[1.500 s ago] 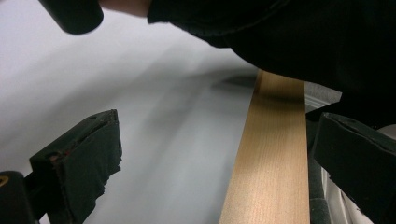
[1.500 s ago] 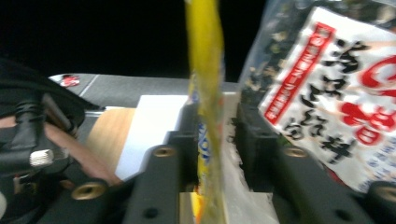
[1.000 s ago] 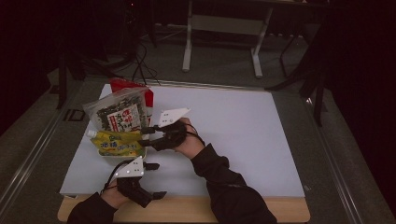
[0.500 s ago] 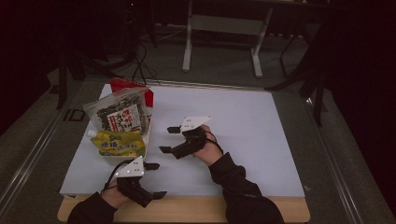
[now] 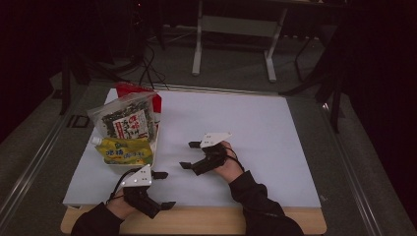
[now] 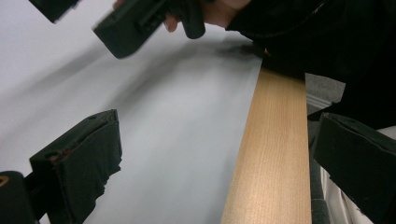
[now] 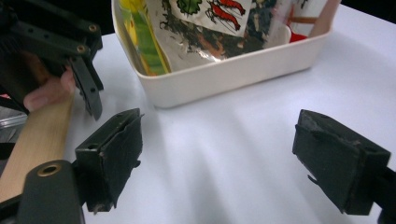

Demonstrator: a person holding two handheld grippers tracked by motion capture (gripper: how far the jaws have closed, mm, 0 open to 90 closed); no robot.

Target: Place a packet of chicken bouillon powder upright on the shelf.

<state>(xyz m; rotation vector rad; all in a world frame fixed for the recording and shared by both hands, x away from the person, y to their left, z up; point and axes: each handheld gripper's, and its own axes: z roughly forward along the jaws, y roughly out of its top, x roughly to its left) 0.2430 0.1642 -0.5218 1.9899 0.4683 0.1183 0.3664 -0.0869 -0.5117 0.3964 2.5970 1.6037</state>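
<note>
A white tray [image 7: 233, 74] at the mat's left holds a dark seaweed packet [image 5: 129, 120], a yellow packet [image 5: 123, 152] and a red packet [image 5: 132, 89] behind them. My right gripper [image 5: 189, 155] lies low over the middle of the mat, to the right of the tray, pointing left at it. Its jaws have just been opening; in the right gripper view [image 7: 222, 149] they stand wide apart with only bare mat between them. My left gripper [image 5: 163, 190] rests at the table's near edge, open and holding nothing, its jaws [image 6: 219, 158] straddling the mat's edge.
The white mat [image 5: 255, 128] covers a wooden table whose bare front strip [image 5: 206, 223] runs along the near side. A dark floor with metal stand legs [image 5: 199, 54] lies beyond the far edge. The right sleeve [image 5: 260, 206] crosses the near edge.
The right gripper has drawn back from the yellow packet at the tray, moving right and lower over the mat, and its jaws have opened. The left gripper stayed put.
</note>
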